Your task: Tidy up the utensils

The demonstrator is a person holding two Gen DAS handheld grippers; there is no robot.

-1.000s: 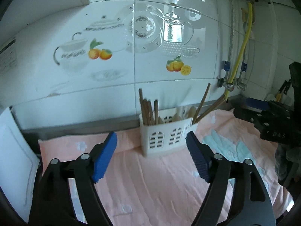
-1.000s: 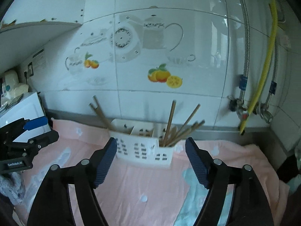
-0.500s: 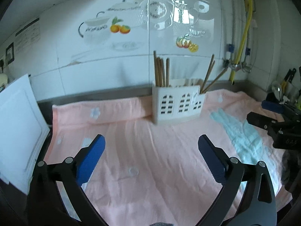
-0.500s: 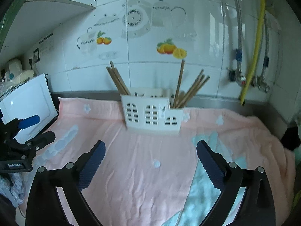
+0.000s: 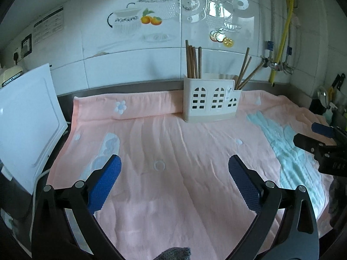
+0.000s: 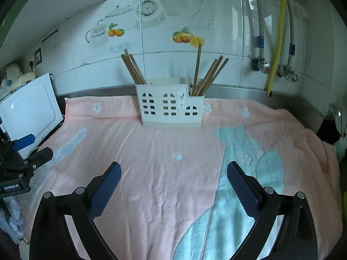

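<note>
1. Standing at the counter's back edge, the holder keeps chopsticks upright, sorted by compartment.
2. Left gripper and right gripper hover wide open, empty, suggesting sorting's done.

A pink towel with white flowers and pale blue patches carries a white utensil holder with window-shaped cutouts holding brown chopsticks, behind them white wall tiles printed with oranges and teapots.
</note>
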